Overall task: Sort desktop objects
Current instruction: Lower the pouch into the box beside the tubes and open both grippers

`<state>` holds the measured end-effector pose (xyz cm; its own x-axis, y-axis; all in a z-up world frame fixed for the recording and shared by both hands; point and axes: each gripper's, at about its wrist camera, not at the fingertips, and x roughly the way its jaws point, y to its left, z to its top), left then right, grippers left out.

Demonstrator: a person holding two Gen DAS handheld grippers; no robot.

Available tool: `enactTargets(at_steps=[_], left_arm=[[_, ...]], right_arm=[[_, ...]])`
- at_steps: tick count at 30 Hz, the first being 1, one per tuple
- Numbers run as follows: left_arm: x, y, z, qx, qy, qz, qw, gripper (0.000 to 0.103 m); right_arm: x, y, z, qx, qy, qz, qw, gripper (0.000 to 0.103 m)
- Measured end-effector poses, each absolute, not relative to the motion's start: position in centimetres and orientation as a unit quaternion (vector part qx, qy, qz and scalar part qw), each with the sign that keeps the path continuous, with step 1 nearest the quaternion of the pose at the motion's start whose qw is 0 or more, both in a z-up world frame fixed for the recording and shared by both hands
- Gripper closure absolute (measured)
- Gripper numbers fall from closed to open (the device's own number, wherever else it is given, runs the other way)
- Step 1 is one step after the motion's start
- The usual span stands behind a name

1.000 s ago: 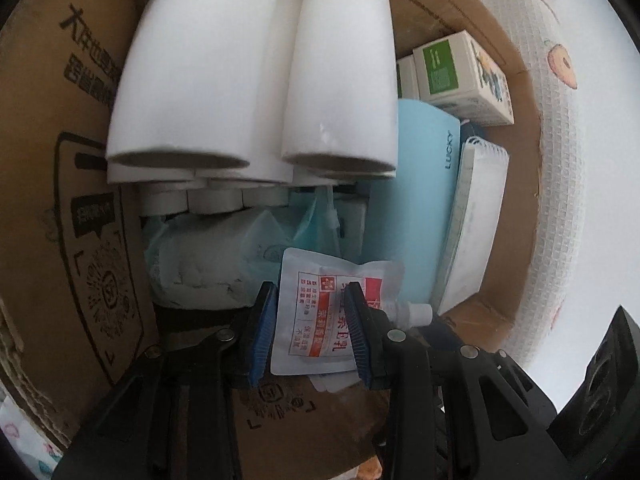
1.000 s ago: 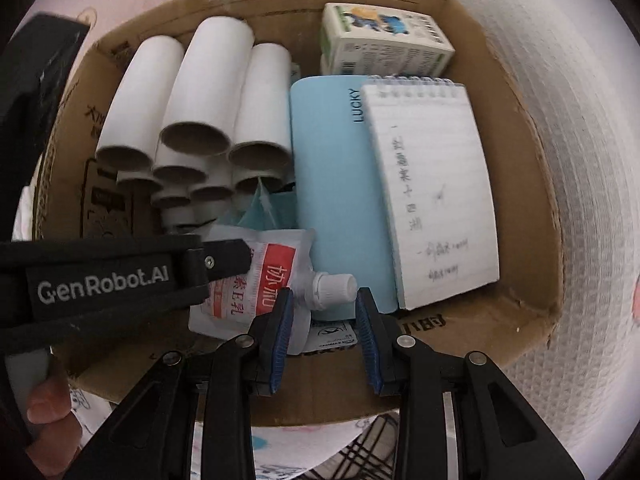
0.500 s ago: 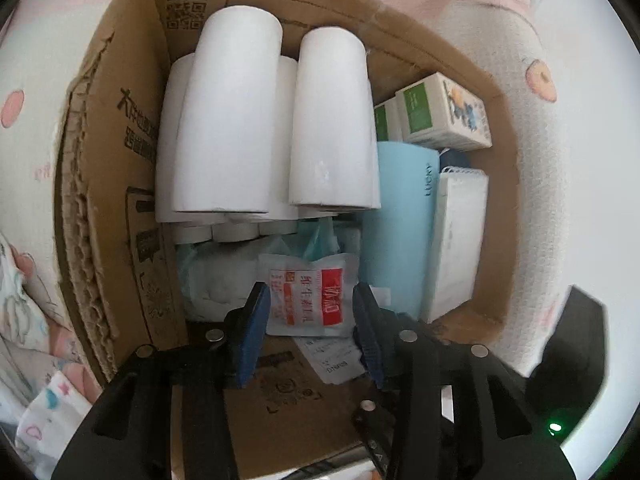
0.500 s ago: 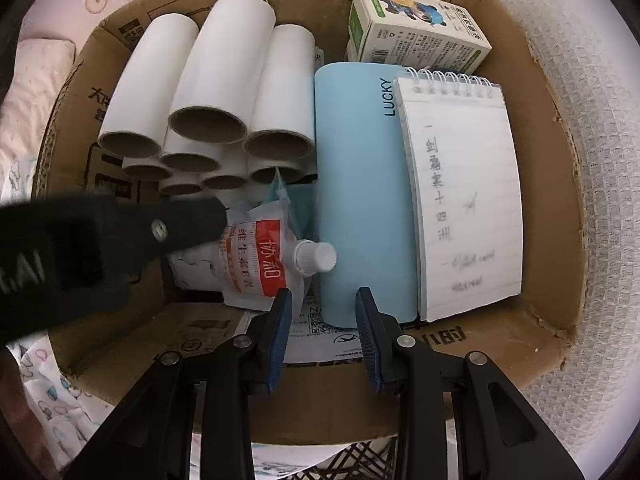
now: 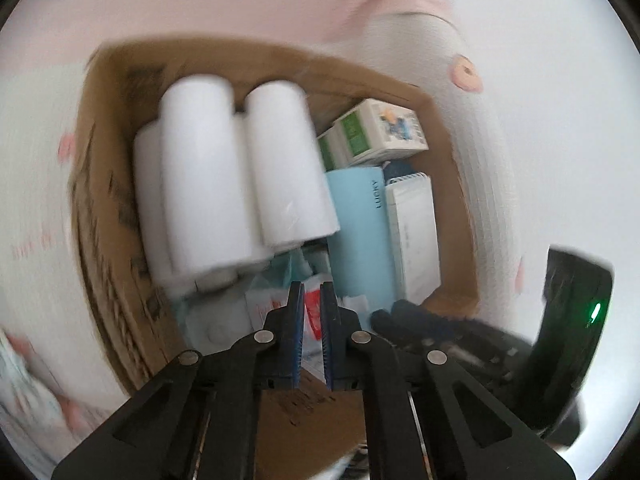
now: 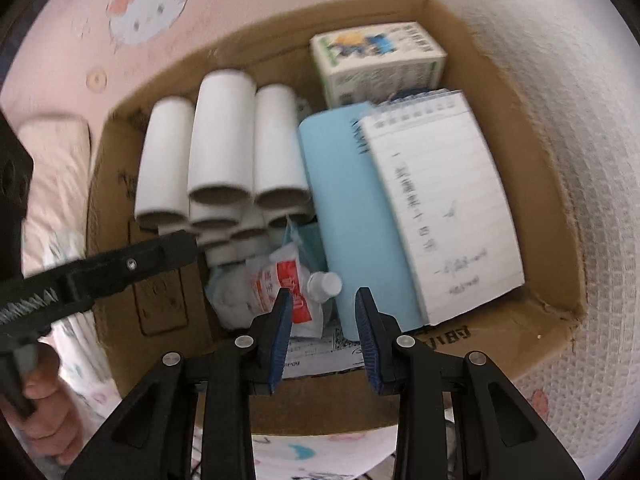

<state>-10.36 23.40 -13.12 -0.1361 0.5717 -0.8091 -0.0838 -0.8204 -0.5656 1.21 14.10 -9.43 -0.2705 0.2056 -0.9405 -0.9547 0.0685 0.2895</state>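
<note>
We judge the spouted pouch lies just ahead of our right tongs, which gape empty, cap pointing right, while our left tongs, nearly closed on nothing, hang farther off.

Box: holds everything
Left: tubes — stacked
Middle: book
Right: notepad — lies on book
Behind: carton
Front: pouch
</note>
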Motion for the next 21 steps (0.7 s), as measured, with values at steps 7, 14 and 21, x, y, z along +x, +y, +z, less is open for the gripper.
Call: enactTargets(at_steps=[7, 14, 21], left_arm=[[-10.2, 29.7, -12.0, -0.599, -0.098, 0.719, 0.340, 0.066], [-9.5, 33.0, -11.7, -0.573, -0.012, 0.715, 0.400, 0.063], [-9.5, 34.8, -13.3, -0.595, 0.044, 0.702, 0.389, 0.068]], right_arm=[[2.8, 13.9, -9.2, -0.329, 0.550, 0.568, 0.517, 0.083], [5.6, 12.5, -8.5, -0.323, 0.543, 0.533, 0.562, 0.083], [9.6, 10.6, -8.4, -0.266, 0.573, 0.534, 0.563, 0.083]])
